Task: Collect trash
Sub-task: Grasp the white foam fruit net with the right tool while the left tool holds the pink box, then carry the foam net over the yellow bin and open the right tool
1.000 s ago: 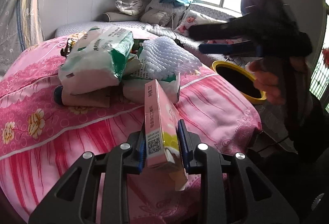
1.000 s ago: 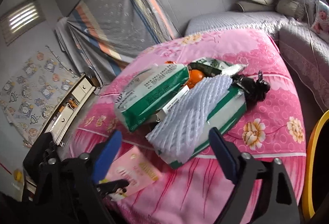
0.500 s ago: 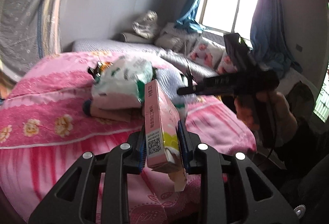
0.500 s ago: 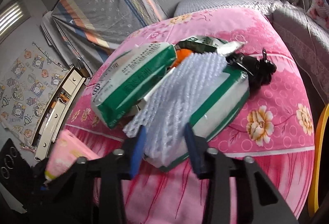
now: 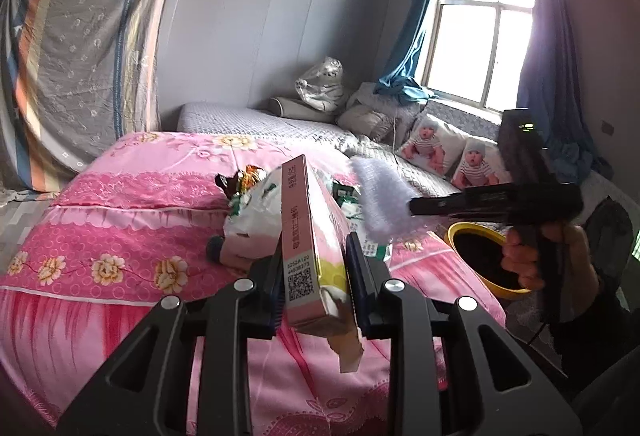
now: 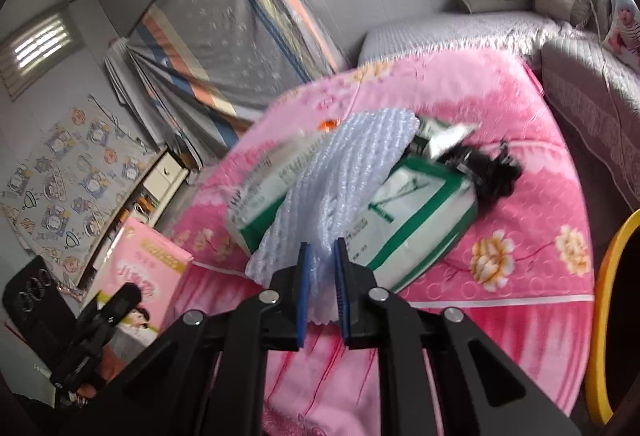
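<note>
Since the earlier frame the right gripper (image 6: pixel 320 288) has closed its jaws onto the white foam net sleeve (image 6: pixel 340 188), and the sleeve's near end is now pinched between the blue pads, its far end lying over the pile. The left gripper (image 5: pixel 314 284) has risen, so the bed sits lower in its view. Its jaws stand partly closed, clamped on a pink carton (image 5: pixel 308 236) held upright above the pink floral bedspread (image 5: pixel 120 204). Green-and-white tissue packs (image 6: pixel 420 212) and a black wrapper (image 6: pixel 492 176) lie heaped on the bedspread. A yellow-rimmed bin (image 5: pixel 472 232) stands beside the bed, below the right gripper.
</note>
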Demonstrator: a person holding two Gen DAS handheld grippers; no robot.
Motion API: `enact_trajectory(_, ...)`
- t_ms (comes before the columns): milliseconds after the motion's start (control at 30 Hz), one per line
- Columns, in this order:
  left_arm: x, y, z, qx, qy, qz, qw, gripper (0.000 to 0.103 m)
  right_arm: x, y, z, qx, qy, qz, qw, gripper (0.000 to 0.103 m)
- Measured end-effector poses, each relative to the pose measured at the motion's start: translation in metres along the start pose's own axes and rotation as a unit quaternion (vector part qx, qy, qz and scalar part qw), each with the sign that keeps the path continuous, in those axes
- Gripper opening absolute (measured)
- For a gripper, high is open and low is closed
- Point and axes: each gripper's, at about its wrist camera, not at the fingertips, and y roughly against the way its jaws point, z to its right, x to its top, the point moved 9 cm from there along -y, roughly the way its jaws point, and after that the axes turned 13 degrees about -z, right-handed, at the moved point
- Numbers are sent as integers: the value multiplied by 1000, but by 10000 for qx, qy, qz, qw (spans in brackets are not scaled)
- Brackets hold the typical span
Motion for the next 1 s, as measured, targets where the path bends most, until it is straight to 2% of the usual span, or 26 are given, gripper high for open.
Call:
enact_trajectory(267,13,-7,12,6,-11,-58,10000,26,-9,57,39,-188,-365,504,9979,11)
enact_trajectory(400,26,-18,31,-146,-144,-103,9997,26,-17,92,70,-450,-612,890,9931,11)
enact_trajectory(567,48,-46,72,-449,-453,-247,9977,26,-30,141,121,-817,-1031,1455,9806,11)
enact_trajectory(733,63,-90,125,-825,-798,-531,9920,26,-51,172,168,-1266,-1397,1800,9654,11)
enact_trajectory(900,70,-142,181,-1150,-1110,-897,9831,26,-72,183,203,-1766,-1617,1886,9524,11)
enact_trajectory(1000,68,-170,206,-1235,-1305,-1073,9779,26,-83,182,217,-1921,-1735,1857,9479,11)
